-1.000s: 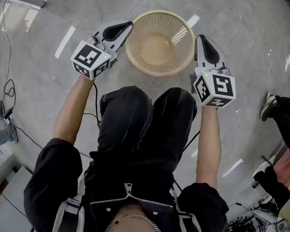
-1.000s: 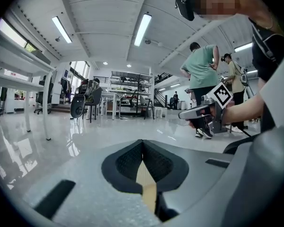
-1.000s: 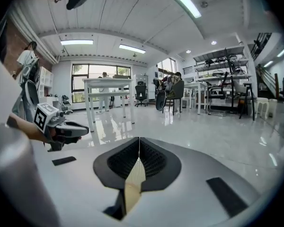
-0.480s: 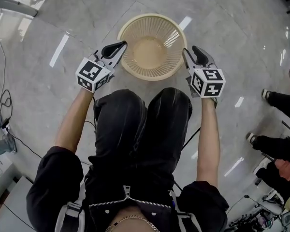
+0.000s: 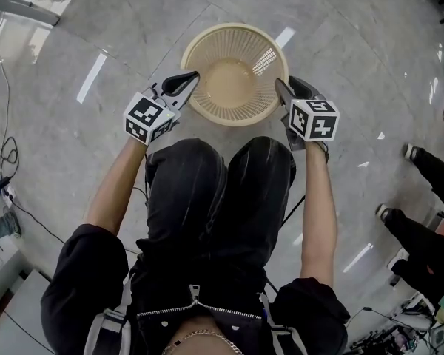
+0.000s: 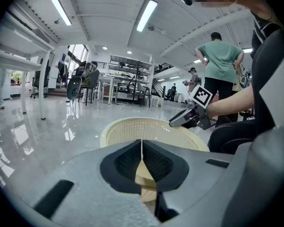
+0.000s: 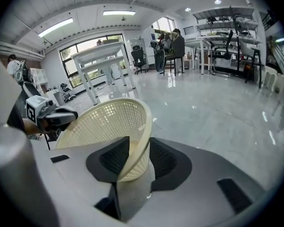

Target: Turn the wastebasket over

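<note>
Both hands have dropped since a second ago, closer to the black-trousered knees (image 5: 222, 191). The wastebasket (image 5: 207, 50) is mouth-up just beyond them, with glossy grey floor (image 5: 118, 21) all round it. The left gripper (image 5: 189, 78) is pinched tight on the left rim. The right gripper (image 5: 281, 87) has just been opening its jaws. Only its own view shows them half apart, the right rim standing loose between them. Far off, the left gripper view alone catches a person in a green shirt (image 6: 220, 63).
</note>
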A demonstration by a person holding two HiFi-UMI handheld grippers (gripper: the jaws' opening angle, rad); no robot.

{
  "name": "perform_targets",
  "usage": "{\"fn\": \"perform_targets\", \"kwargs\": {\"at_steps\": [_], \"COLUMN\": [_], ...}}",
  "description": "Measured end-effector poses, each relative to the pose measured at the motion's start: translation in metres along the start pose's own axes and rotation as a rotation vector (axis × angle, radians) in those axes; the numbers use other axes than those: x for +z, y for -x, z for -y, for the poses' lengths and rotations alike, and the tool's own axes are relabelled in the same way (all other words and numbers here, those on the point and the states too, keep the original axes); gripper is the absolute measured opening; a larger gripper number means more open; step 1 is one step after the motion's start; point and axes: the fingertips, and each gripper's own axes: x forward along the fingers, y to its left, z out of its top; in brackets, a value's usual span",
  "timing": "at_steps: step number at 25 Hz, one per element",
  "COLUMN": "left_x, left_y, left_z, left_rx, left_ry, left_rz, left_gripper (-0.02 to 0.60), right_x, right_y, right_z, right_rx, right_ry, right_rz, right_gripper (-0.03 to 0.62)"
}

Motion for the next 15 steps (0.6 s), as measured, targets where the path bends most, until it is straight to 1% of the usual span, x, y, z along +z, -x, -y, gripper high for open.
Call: {"fn": "perform_targets", "kwargs": {"at_steps": [4,7,11,15], "left_x": [-0.002,-0.005,-0.01,-0.01], "left_y": [-0.001,-0.005,-0.013,-0.024], "left_z": [-0.001,-0.001,-0.002,-0.003], "left_rx": [0.005,0.004,-0.004,-0.021], "left_ry": [0.015,0.023,0.041,0.081], "left_rz": [0.002,0.004,0.004,0.012], "left_gripper": [0.005,0.005,0.005,0.005], "right_x": [0.0,0.003,0.023,0.056], "right_y": [-0.001,-0.003,0.005,0.025], "right_z": [0.002,0.006,0.013,0.02], "right_rx": [0.004,-0.037,-0.103,-0.201], "right_ry": [-0.047,-0.037,-0.041,0.008], "right_rz": [-0.025,-0.015,0.062,0.155], "right_gripper": [0.126,0.117,0.097,0.063]}}
